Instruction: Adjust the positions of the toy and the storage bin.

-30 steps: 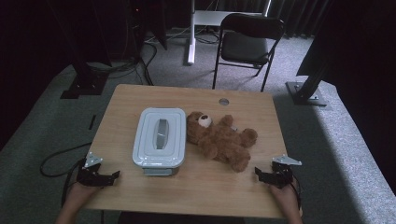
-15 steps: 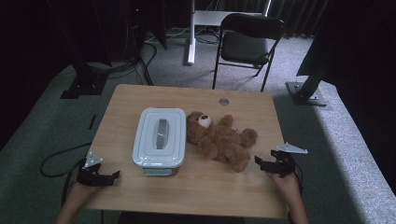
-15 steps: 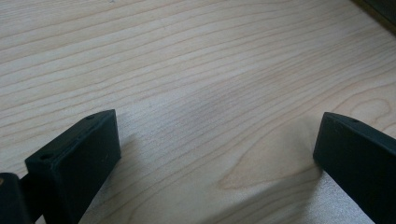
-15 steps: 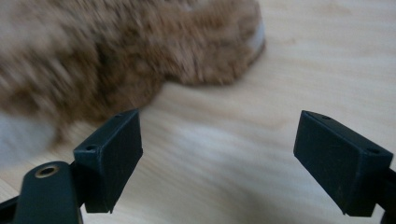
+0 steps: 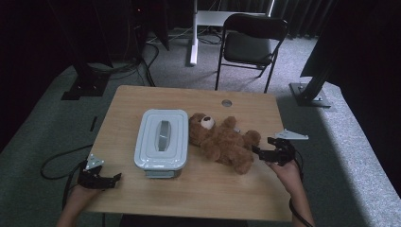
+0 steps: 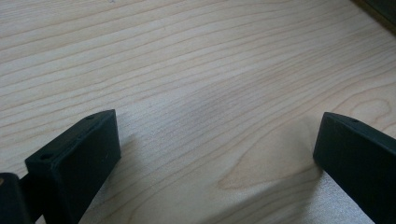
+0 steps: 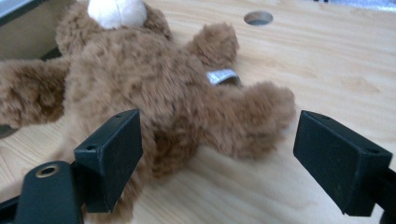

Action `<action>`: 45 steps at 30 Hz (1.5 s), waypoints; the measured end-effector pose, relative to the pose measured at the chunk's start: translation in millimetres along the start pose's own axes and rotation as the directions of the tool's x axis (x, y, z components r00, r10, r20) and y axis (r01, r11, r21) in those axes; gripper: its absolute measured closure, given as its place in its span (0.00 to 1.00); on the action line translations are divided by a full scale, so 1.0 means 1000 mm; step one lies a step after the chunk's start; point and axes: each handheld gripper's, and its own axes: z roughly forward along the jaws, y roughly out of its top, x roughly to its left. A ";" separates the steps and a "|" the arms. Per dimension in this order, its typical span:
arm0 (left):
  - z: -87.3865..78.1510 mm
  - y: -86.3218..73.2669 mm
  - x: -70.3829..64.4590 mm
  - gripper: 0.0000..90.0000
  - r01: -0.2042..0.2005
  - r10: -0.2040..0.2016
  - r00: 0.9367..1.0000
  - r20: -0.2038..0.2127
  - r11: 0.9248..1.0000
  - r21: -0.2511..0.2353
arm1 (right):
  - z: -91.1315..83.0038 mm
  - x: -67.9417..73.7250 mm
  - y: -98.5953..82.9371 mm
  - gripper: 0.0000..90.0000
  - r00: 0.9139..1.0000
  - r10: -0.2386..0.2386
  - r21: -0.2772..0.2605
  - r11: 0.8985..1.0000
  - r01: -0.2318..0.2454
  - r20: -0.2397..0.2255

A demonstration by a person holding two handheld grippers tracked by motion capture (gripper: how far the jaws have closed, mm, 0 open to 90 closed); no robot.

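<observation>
Right tool (image 5: 261, 152) agape beside teddy bear (image 5: 222, 142)

Light wood table (image 5: 142, 99), round grommet hole (image 5: 227, 102) near far edge. Grey carpet floor (image 5: 42, 123). Black folding chair (image 5: 250, 38) behind table. Dark curtains, dim light.

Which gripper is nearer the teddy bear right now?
Right. The right gripper sits just off the teddy bear, jaws open toward its leg. The left gripper rests at the table's near left corner, beyond the lidded box.
</observation>
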 end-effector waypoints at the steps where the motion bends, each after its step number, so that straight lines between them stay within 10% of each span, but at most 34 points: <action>1: 0.000 0.000 0.000 0.01 0.000 0.000 1.000 0.000 1.000 0.000 | 0.001 0.001 0.003 0.16 1.000 -0.006 0.001 1.000 0.006 -0.010; 25: 0.000 0.000 0.000 0.01 0.000 0.000 1.000 0.000 1.000 0.000 | 0.069 0.020 0.045 0.16 0.975 -0.076 0.108 0.989 0.100 -0.207; 45: 0.000 0.000 0.000 0.01 0.001 -0.001 1.000 -0.001 1.000 0.000 | 0.102 0.039 0.025 0.14 0.963 -0.115 0.206 0.964 0.168 -0.244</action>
